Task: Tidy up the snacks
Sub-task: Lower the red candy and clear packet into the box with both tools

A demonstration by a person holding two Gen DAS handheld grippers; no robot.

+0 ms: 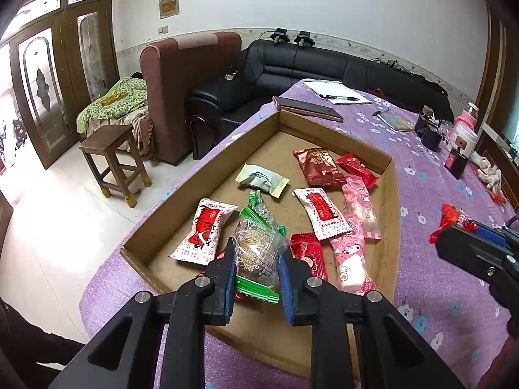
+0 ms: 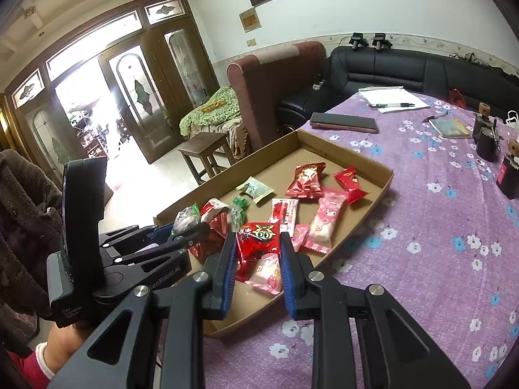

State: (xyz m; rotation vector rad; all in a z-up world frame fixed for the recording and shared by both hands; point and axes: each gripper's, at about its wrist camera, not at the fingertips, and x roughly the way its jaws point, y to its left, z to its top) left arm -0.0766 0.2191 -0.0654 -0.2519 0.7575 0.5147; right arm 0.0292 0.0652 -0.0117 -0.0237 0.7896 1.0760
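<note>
Snacks lie scattered in cardboard tray [image 1: 387, 194] on purple floral tablecloth [image 2: 421, 227]. Left gripper [image 1: 256, 259] pinches clear-and-green wrapped snack [image 1: 256, 246] over tray's near end. Right gripper [image 2: 258, 256] pinches red cartoon packet [image 2: 258, 238] above tray's near corner.
</note>
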